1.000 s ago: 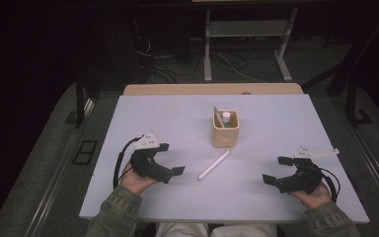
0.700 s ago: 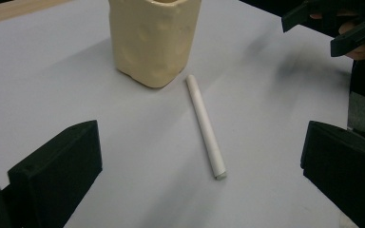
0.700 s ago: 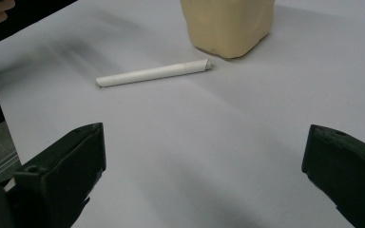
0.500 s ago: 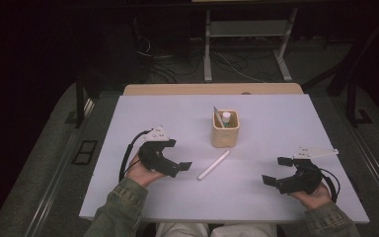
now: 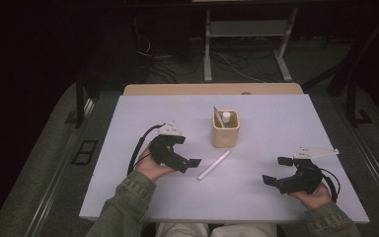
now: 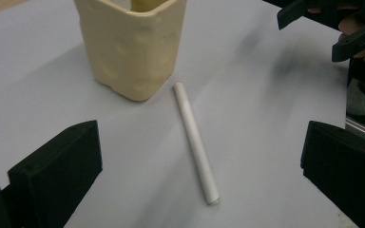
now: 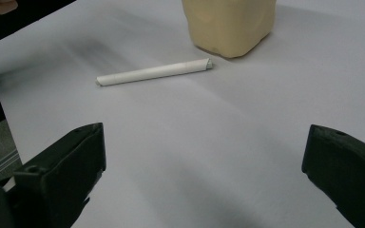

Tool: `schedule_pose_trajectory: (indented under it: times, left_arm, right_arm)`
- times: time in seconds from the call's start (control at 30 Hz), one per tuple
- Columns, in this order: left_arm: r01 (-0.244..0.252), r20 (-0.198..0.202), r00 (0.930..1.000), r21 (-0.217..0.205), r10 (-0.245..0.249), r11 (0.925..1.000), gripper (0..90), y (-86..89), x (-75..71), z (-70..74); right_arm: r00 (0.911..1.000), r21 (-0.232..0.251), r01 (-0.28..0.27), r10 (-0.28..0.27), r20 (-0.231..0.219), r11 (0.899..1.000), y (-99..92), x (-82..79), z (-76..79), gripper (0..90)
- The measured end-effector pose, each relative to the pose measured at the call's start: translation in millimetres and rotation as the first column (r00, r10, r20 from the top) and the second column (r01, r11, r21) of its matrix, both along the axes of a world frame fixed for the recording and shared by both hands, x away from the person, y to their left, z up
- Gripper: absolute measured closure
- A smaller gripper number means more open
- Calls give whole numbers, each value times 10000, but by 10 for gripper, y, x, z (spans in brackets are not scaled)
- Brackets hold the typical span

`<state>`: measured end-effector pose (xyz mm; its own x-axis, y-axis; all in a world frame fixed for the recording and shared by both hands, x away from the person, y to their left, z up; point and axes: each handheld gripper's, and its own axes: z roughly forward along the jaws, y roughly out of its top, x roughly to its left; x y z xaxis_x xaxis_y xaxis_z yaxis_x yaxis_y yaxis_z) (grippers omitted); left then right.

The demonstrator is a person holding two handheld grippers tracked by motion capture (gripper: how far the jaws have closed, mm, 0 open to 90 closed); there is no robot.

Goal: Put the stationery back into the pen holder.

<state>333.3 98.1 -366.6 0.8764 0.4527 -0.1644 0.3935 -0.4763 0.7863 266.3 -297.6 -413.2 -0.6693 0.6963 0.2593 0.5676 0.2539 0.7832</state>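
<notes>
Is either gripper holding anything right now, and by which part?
Nothing held. Left gripper and right gripper are both open; the white stick lies loose on the table.

Left gripper [image 5: 190,163]: matte black body, blocky angular shell, pale grey three-cornered plate on top with small dark dots near its corners. Black cable loops out from its rear, on the side away from the cup [image 5: 225,129].

Right gripper [image 5: 278,170]: same black build, same pale plate on top, a thin black cable curling behind it on the side far from the cup.

Fingers [image 6: 57,175]: thick black slabs, flat-faced, squared corners, dull finish; one shows a small round screw hole near its top edge. Right gripper's fingers [image 7: 62,171] alike, with a similar hole.

Sleeves [image 5: 123,207]: olive-green jacket cloth, cuffs stitched, creased at both wrists.
</notes>
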Motion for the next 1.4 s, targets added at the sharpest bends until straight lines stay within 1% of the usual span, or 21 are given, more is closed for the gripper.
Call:
schedule_pose_trajectory:
  times: [0.23,0.4,0.57,0.6,0.67,0.73,0.83,0.93,1.03,1.1,1.13,1.27,1.33,1.4]
  left_arm:
    - [192,-62,9998,263,-190,9995,0,-198,47,-6]
    - [368,-221,9991,433,-359,9984,0,-324,85,-14]
    - [568,-376,9978,762,-541,9955,0,-429,127,-35]
    - [533,-423,9978,740,-503,9958,0,-447,127,-39]
    - [623,-480,9972,902,-581,9940,0,-484,139,-44]
    - [663,-512,9968,979,-615,9930,0,-521,143,-52]
    - [663,-583,9965,1011,-606,9927,0,-569,143,-61]
    - [742,-609,9959,1147,-675,9906,0,-615,148,-78]
    - [742,-686,9954,1164,-665,9904,0,-666,158,-115]
    - [799,-760,9946,1339,-701,9878,0,-693,174,-137]
    - [743,-805,9947,1361,-637,9879,0,-710,177,-150]
    - [742,-963,9935,1442,-606,9868,42,-749,209,-189]
    - [683,-1083,9928,1575,-515,9851,66,-768,222,-203]
    - [639,-1183,9919,1602,-451,9850,93,-787,235,-218]
  right_arm:
    - [10000,-66,-36,36,37,10000,3,2,-4,4]
    - [10000,-99,-66,67,42,9999,3,2,-6,4]
    - [9999,-91,-78,79,71,9999,-1,3,-6,4]
    - [10000,-73,-51,51,52,10000,1,3,-6,4]
    - [10000,-79,-52,53,57,10000,1,3,-6,4]
    - [10000,-77,-56,56,63,10000,1,3,-6,4]
    - [10000,-79,-72,73,54,9999,3,3,-7,4]
    - [10000,-88,-79,79,46,9999,6,1,-7,4]
    - [9999,-114,-96,96,45,9999,9,2,-9,4]
    - [9999,-111,-97,97,28,9999,11,2,-10,4]
    - [10000,-103,-93,93,-11,9999,12,0,-9,4]
    - [9999,-128,-115,115,18,9999,15,2,-13,4]
    - [9999,-146,-133,134,79,9998,13,5,-14,4]
    - [9999,-146,-143,144,83,9998,12,5,-13,4]
